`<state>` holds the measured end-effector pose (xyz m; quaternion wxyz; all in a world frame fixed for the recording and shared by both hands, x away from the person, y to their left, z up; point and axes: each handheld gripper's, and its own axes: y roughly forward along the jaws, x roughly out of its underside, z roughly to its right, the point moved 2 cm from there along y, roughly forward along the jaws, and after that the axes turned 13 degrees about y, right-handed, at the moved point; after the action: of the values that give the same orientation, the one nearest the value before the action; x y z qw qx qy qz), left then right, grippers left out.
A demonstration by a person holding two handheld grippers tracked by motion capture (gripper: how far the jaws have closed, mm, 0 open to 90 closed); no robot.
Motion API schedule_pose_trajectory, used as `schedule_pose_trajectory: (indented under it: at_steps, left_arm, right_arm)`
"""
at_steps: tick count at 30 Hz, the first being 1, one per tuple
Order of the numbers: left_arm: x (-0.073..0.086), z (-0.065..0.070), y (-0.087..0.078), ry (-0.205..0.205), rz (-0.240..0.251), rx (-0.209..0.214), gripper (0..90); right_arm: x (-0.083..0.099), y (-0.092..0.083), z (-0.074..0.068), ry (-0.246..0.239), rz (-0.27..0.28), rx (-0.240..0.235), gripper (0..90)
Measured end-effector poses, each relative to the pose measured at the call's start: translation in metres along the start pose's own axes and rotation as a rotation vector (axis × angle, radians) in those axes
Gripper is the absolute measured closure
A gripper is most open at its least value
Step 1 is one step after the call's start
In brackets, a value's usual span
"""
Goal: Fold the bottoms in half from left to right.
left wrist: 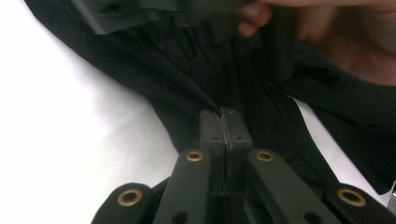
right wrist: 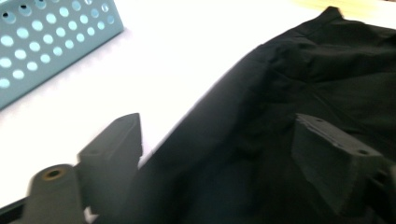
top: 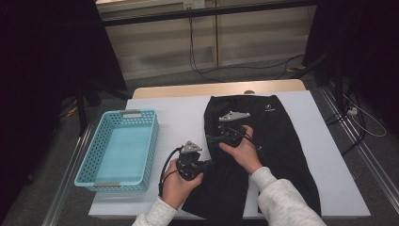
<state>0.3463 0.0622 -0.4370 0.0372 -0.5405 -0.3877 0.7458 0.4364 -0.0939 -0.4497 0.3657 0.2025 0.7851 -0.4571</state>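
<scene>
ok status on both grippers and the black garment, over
Left gripper shut on black garment edge. Right gripper open over the cloth, nothing pinched. Blue basket stands off left, clear of the work.

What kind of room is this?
Probably a lab or recording studio: a table with a white cover, dark curtains at the sides, and cables trailing over the carpet behind.
</scene>
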Motion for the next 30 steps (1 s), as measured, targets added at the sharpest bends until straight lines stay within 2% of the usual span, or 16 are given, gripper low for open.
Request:
schedule_pose_trajectory:
  at_steps: [2, 4, 6, 8, 10, 11, 13, 17, 22, 24, 28, 30]
  left_arm:
    - [-0.001, 0.001, 0.000, 0.002, 0.005, 0.004, 89.4]
    - [-0.001, 0.002, -0.001, 0.011, 0.004, 0.001, 89.4]
    - [-0.002, 0.002, -0.001, 0.009, 0.012, 0.005, 89.4]
    - [-0.002, 0.002, -0.003, 0.012, 0.017, -0.001, 89.4]
    - [-0.002, 0.003, -0.004, 0.018, 0.023, -0.005, 89.4]
    - [-0.003, 0.003, -0.005, 0.033, 0.024, -0.013, 89.4]
    - [-0.004, 0.005, -0.005, 0.023, 0.033, 0.000, 89.4]
    - [-0.006, 0.008, -0.002, 0.022, 0.045, 0.011, 89.4]
    - [-0.005, 0.013, 0.009, 0.034, 0.041, 0.039, 89.5]
    - [-0.005, 0.015, 0.011, 0.039, 0.037, 0.052, 89.4]
    - [-0.004, 0.019, 0.018, 0.043, 0.027, 0.072, 89.4]
    - [-0.004, 0.020, 0.021, 0.051, 0.026, 0.068, 89.4]
  right_arm:
    - [0.000, 0.007, -0.003, -0.008, -0.009, 0.005, 25.3]
    - [0.001, 0.014, -0.006, -0.018, -0.030, 0.011, 26.9]
    - [0.003, 0.021, -0.005, -0.050, -0.065, 0.055, 39.9]
    - [0.004, 0.022, 0.001, -0.070, -0.074, 0.093, 56.3]
    - [0.002, 0.017, 0.007, -0.064, -0.060, 0.094, 72.8]
    - [0.001, 0.013, 0.011, -0.057, -0.059, 0.083, 79.9]
    - [-0.003, 0.003, 0.017, -0.062, -0.026, 0.078, 87.8]
    - [-0.007, -0.021, 0.027, -0.057, -0.010, 0.071, 89.4]
    - [-0.001, -0.052, 0.041, -0.060, 0.000, 0.108, 89.3]
    - [0.003, -0.062, 0.046, -0.045, 0.003, 0.109, 89.3]
    - [0.013, -0.073, 0.056, -0.052, -0.018, 0.116, 89.1]
    - [0.018, -0.075, 0.058, -0.072, -0.032, 0.125, 88.8]
